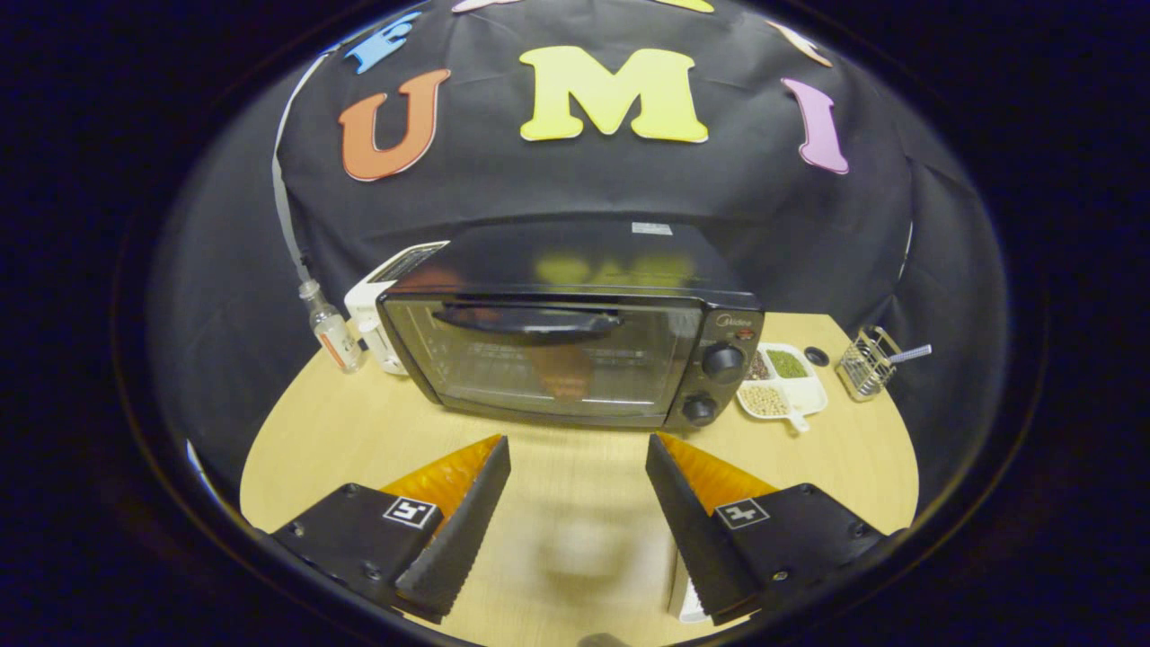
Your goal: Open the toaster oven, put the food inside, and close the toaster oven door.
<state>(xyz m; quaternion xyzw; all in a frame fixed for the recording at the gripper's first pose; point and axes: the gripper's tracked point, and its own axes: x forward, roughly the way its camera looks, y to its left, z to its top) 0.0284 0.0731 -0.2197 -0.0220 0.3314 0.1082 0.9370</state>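
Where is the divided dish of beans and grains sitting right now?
In the gripper view, the divided dish sits on the wooden table, just right of the toaster oven by its knobs, with a wire basket further right; the open gripper is well short of it.

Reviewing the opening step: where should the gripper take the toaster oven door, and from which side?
Best the handle, a horizontal bar across the top of the toaster oven door. Come from the front; the open gripper already faces it.

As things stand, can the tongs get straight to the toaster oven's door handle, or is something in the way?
Probably yes. The tongs are open and hold nothing, and bare table lies between them and the toaster oven. The door is shut, and its handle faces them, unobstructed.
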